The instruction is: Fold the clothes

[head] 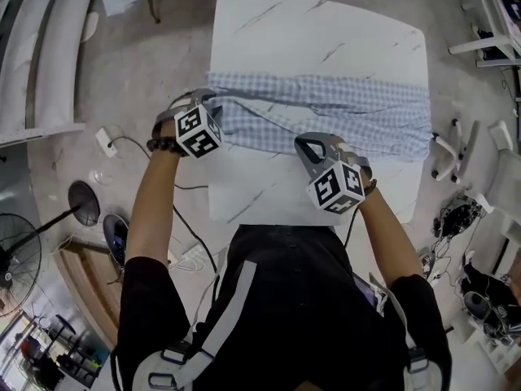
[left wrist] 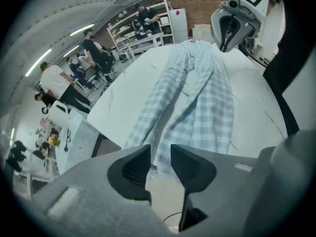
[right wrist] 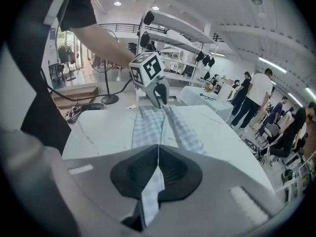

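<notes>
Arms angle down; right hand-held gripper pinches checked cloth, left hand-held gripper released.

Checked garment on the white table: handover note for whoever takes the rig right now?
Left tool: jaws apart at the left end of the checked garment, not clamping it.
Right tool: shut on the garment's near edge.
Garment: lies as a long band across the white table.
Done: looks narrowed lengthwise already.
Left: probably regrip the left end, fold the band across, flatten.
</notes>
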Motion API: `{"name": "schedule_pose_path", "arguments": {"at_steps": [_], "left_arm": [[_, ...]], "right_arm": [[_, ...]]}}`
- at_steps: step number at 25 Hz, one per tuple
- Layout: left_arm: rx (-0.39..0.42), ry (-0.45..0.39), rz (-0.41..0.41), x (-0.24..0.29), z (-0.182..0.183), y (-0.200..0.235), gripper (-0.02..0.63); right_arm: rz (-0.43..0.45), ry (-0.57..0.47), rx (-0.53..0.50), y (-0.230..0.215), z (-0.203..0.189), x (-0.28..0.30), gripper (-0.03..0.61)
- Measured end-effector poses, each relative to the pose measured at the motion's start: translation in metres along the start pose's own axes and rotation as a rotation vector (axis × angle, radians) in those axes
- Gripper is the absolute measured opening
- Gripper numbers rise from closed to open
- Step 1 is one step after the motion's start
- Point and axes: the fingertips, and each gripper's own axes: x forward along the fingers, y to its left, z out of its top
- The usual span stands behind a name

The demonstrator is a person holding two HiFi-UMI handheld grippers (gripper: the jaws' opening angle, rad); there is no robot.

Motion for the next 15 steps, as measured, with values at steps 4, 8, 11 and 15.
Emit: {"name": "schedule_pose_path", "arguments": {"at_steps": [4, 8, 11, 15], "left_arm": [[0.11, 0.059, -0.085, 0.013, 0.006, -0.005, 0.133], [0.105, 0.073, -0.122, 0.021, 0.005, -0.007, 0.133], [0.092, 0.083, -0.158, 0.025, 0.003, -0.009, 0.133], [0.092, 0.115, -0.244, 0.027, 0.003, -0.015, 0.104]], "right_arm": [[-0.006, -0.004, 0.038, -0.002, -0.003, 0.0, 0.006], [-0.021, 0.022, 0.078, -0.012, -0.016, 0.001, 0.007], [-0.011, 0.053, 0.118, -0.021, -0.03, 0.002, 0.033], [-0.047, 0.111, 0.155, -0.034, -0.059, -0.003, 0.052]]}}
